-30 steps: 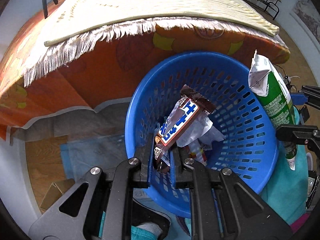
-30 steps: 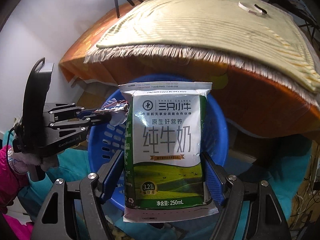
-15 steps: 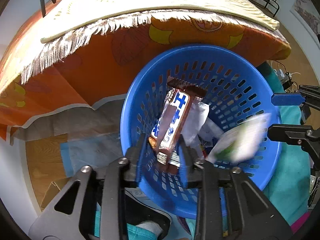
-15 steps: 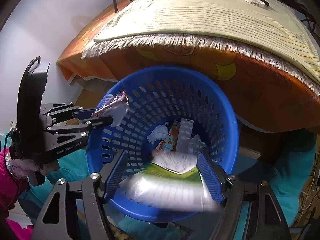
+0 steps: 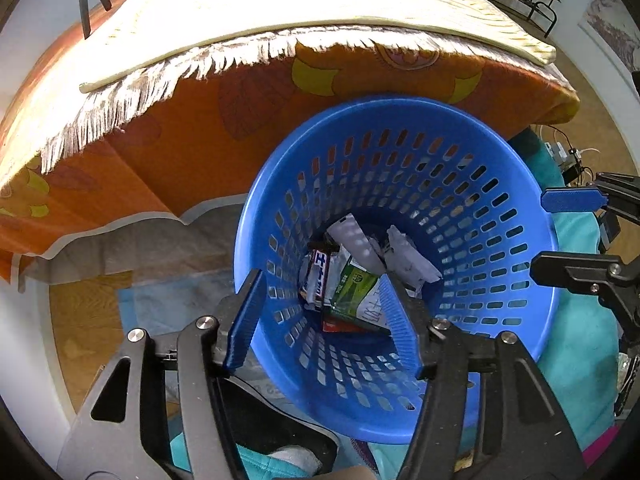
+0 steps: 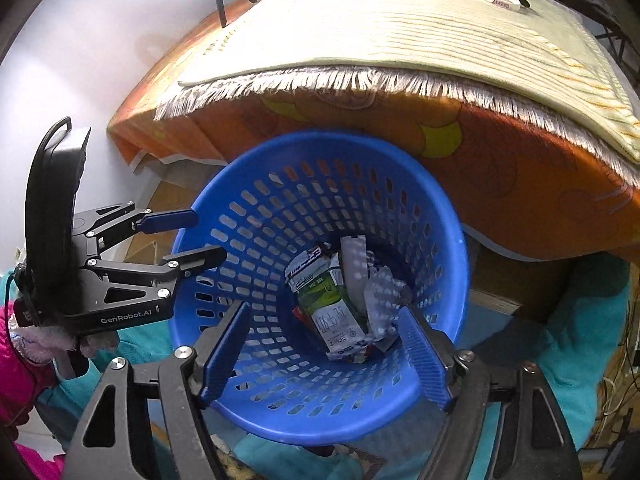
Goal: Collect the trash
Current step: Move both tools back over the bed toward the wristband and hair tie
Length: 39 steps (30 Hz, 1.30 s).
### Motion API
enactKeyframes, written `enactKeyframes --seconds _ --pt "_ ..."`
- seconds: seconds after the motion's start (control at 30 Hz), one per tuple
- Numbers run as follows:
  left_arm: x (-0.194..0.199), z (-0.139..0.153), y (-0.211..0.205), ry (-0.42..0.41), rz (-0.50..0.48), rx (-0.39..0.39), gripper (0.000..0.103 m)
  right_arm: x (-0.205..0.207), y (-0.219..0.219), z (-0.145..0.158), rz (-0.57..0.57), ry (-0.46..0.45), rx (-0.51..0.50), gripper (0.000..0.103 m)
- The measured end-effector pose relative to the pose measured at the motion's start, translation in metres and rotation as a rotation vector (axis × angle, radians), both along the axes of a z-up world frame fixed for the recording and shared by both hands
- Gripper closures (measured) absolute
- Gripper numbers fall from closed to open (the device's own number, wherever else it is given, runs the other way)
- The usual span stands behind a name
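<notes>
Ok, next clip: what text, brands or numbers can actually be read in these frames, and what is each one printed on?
"GenRobot.AI": white lettering on the body of the left hand-held gripper, seen from the right wrist view.
"LAKERS": on the white wristband lying on the fringed cream mat.
Green-and-white milk carton in the blue laundry basket: print present, too small to read.
Blue-and-white snack wrapper: large characters, not legible.
</notes>
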<state>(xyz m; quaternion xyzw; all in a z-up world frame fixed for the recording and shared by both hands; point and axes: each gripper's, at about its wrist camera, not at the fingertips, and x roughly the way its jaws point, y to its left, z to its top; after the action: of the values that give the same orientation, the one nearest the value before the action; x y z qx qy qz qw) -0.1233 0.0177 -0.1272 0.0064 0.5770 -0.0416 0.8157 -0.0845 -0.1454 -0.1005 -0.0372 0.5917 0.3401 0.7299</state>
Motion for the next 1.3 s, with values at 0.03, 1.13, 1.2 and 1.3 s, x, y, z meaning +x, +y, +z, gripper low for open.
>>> enactKeyframes --seconds 0.03,1.13,1.2,1.3 --pt "0.001 0.001 0.001 -0.001 0.003 -0.001 0.042 0.000 0.000 0.001 0.000 -0.004 -0.001 0.021" --pt "0.019 0.034 -0.016 -0.077 -0.009 -0.026 0.036 0.033 -0.031 0.037 -0.151 -0.198 -0.039 0.009" --pt "0.024 0.037 -0.018 -0.080 -0.015 -0.029 0.036 0.038 -0.033 0.042 -0.160 -0.229 -0.051 0.008" --pt "0.035 0.045 -0.020 -0.085 -0.019 -0.048 0.036 0.048 -0.038 0.049 -0.174 -0.262 -0.063 0.004"
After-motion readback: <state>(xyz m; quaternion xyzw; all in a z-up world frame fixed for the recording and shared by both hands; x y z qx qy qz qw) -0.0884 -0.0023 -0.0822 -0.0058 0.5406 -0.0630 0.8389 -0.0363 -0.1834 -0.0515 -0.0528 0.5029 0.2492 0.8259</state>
